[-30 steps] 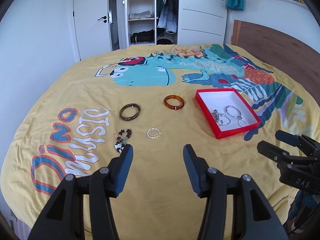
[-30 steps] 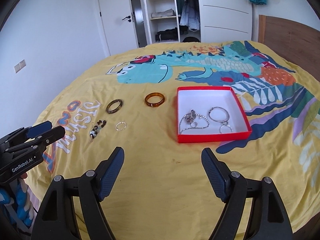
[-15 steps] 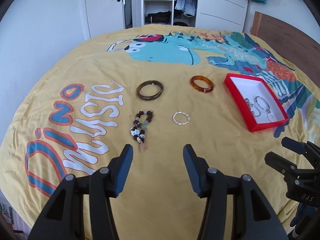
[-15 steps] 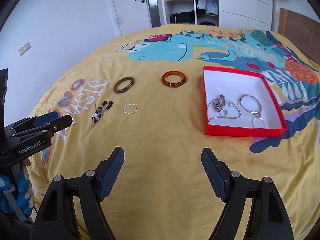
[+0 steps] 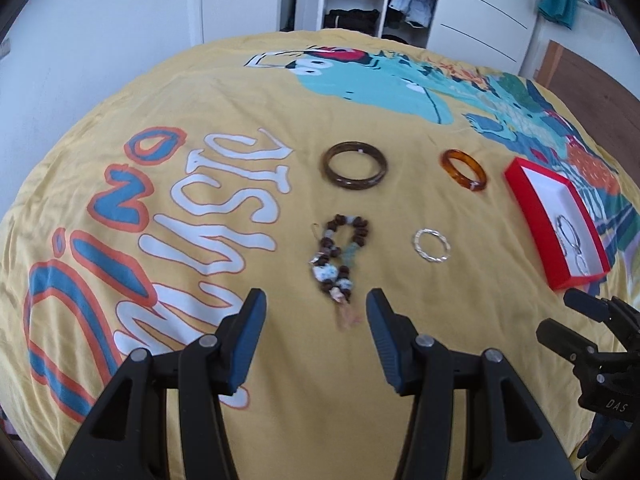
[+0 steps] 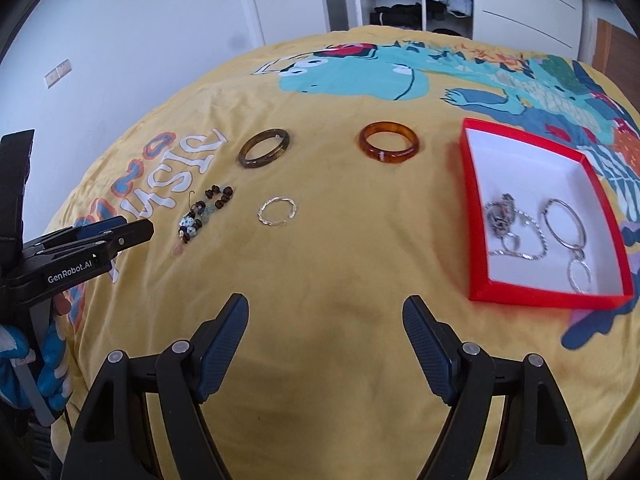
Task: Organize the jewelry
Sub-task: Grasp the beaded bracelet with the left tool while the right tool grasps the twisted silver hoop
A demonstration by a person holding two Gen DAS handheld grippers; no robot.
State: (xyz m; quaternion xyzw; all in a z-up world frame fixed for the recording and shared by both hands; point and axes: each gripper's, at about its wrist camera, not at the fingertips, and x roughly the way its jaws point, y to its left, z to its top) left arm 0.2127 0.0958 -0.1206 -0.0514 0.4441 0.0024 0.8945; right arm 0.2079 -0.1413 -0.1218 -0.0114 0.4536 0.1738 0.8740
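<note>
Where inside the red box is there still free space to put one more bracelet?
The red box is bare in its far half, toward the dinosaur print. Its near half is crowded: a chain tangle on the left, silver hoops on the right.

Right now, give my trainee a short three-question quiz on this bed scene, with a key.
1. True or false: the red box is empty.
2. How many pieces of jewelry lie loose on the yellow bedspread, outside the box?
3. Which piece lies nearest ahead of the left gripper? A) amber bangle B) beaded bracelet C) silver ring

Key: 1. False, it holds silver pieces. 2. Four: dark bangle, amber bangle, beaded bracelet, silver ring. 3. B.
</note>
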